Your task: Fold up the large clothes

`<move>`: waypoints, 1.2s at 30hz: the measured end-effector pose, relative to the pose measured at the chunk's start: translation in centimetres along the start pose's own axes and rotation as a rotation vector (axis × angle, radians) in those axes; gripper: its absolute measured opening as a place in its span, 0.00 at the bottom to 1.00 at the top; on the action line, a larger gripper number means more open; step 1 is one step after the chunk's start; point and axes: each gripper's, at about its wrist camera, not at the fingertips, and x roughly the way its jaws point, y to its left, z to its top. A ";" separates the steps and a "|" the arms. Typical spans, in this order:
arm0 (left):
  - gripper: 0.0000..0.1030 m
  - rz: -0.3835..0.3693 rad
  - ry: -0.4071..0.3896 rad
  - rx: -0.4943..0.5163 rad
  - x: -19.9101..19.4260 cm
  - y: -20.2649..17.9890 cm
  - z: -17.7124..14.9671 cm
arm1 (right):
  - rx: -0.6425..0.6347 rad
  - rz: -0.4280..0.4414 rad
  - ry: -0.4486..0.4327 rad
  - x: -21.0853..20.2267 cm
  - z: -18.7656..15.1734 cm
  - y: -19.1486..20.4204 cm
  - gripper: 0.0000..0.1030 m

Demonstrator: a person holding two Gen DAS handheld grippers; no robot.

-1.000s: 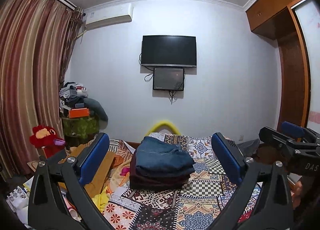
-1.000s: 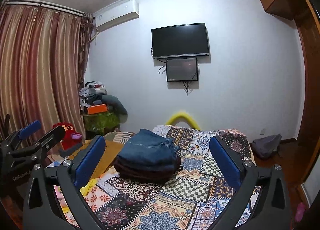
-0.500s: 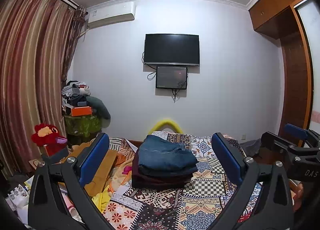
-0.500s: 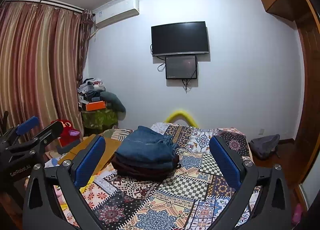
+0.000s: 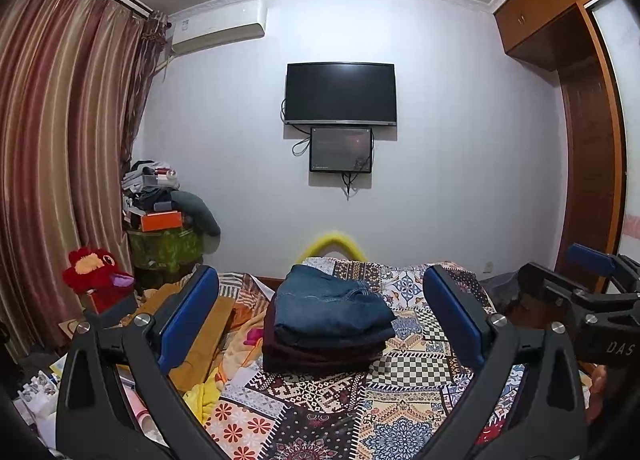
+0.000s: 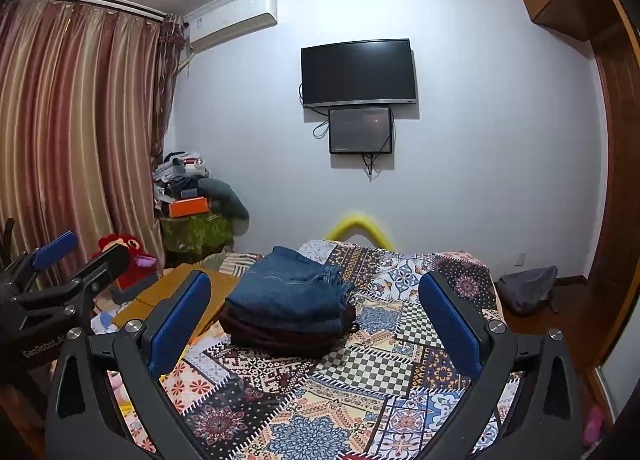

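On the bed [image 5: 400, 392], near its far end, sits a neat stack: folded jeans [image 5: 332, 308] on top of a folded maroon garment [image 5: 320, 356]. Both claws hang above the patterned quilt, well short of the stack. The left gripper [image 5: 320, 320] has its blue pads spread wide with nothing between them, and so does the right gripper [image 6: 316, 324]. Each also shows at the edge of the other's view, again with its fingers apart.

Denim of this kind is likely heavy, thick and fairly stiff. It should hold a crease but sag if lifted by one corner. The maroon piece looks softer and may slump. A sound hold would be at the two ends of a folded edge, one claw on each, pinching all layers together so that the fold does not open.

Compared with a second ago, little differs. Both cameras have tipped upward slightly, so the TV [image 5: 341, 93] and stack sit a touch lower in view. The stack has not moved, and both claws stay wide.
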 end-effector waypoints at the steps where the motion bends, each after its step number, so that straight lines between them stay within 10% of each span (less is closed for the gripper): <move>1: 1.00 0.000 0.002 0.000 0.1 0.0 0.0 | 0.001 0.000 0.001 0.0 0.0 -0.1 1.00; 36: 1.00 -0.041 0.042 -0.026 1.5 0.3 -0.9 | 0.041 -0.008 0.029 0.6 -0.3 -1.0 1.00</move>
